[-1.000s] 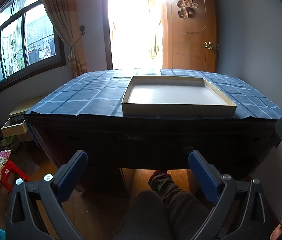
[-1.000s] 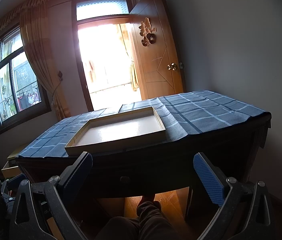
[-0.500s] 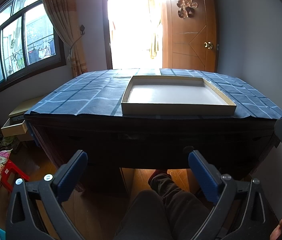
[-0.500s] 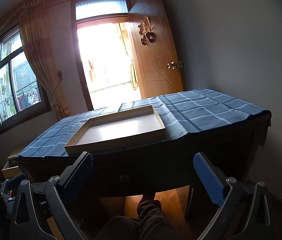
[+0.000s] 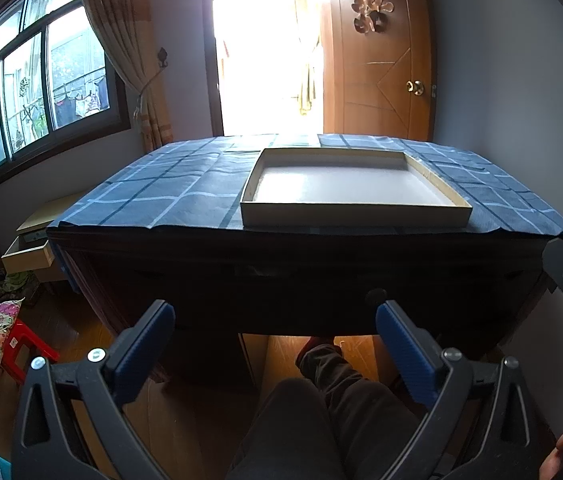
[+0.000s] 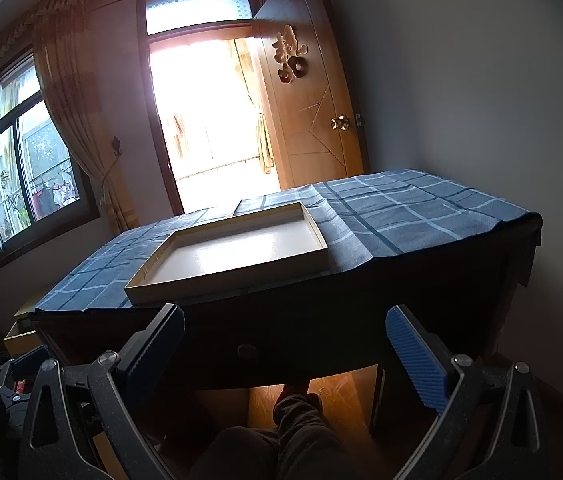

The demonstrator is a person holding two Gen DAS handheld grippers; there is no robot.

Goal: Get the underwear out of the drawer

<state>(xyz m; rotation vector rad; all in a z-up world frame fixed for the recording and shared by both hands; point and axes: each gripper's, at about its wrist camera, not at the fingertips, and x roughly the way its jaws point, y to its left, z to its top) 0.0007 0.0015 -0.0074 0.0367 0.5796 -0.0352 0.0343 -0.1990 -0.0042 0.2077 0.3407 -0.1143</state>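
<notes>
Hovering level before the dark desk (image 5: 301, 276), left tool (image 5: 275, 342) spread wide, right tool (image 6: 285, 344) spread wide, both empty

Dark wood desk (image 5: 305, 276) w/ blue checked cloth (image 5: 169, 196) spread over the whole top, hanging slightly over the front & right edges. On the cloth: shallow pale tray (image 5: 355, 216), rectangular, white inside, nothing in it, near front edge, right of centre in left wrist view. Round knob (image 6: 246, 350) on desk front; drawer looks closed.
</notes>
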